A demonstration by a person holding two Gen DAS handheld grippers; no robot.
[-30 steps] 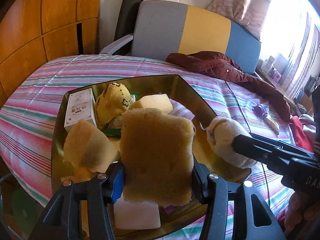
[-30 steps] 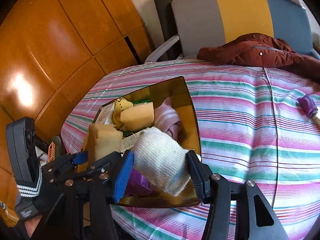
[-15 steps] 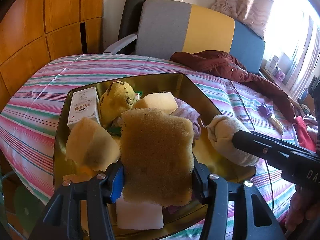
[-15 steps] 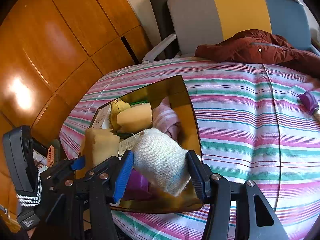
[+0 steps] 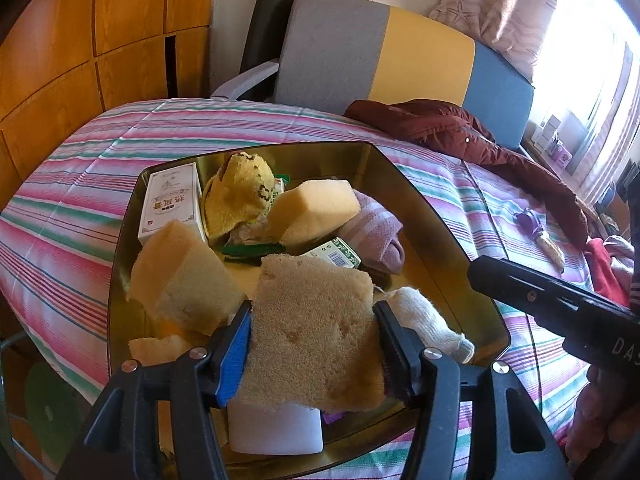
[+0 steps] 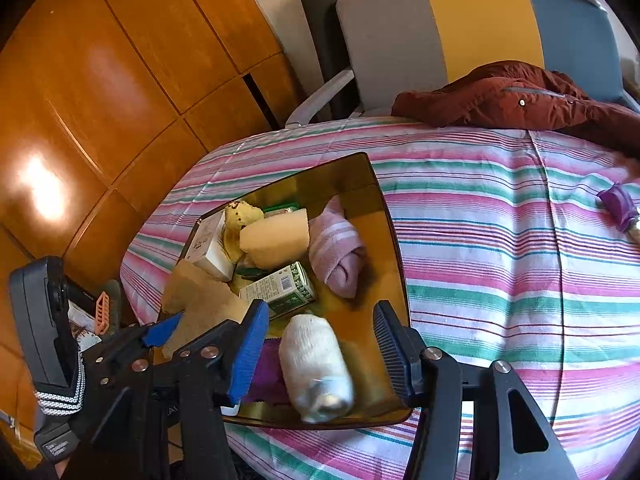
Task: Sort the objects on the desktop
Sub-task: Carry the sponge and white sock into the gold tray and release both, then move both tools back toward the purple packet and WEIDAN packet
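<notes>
- Released since half a second ago, the white rolled cloth (image 6: 316, 372) now lies loose on the floor of the gold tray (image 6: 394, 240), near the tray's near right corner. It sits between the fingers of the right gripper (image 6: 318, 354), which stand apart and touch it on neither side.
- The gold tray rests on the striped surface (image 6: 500, 248) toward its left edge. It serves as the collecting place, so nearly everything small is gathered inside its walls.
- A maroon jacket (image 6: 512, 98) is draped over the far edge of the surface. It appears to be no part of the sorting.
- The left gripper (image 5: 312, 354) is clamped on a coarse tan sponge (image 5: 316, 332), held above the tray's near edge. The squeeze across its flat sides keeps the soft block from sagging before it goes in.
- A second sponge (image 5: 180, 280) leans by the tray's left wall. A third, paler sponge (image 5: 316, 210) sits on top of the pile at the middle.
- A pink striped towel roll (image 6: 338, 250) lies toward the tray's right wall.
- A white box (image 5: 170, 204) is at the far left corner, with a yellow cloth (image 5: 240, 192) beside it and a green-printed box (image 6: 280, 290) at the centre.
- A purple-handled tool (image 6: 618, 204) is out on the surface near its right edge, well apart from the tray. By my judgement it is yet to be sorted.
</notes>
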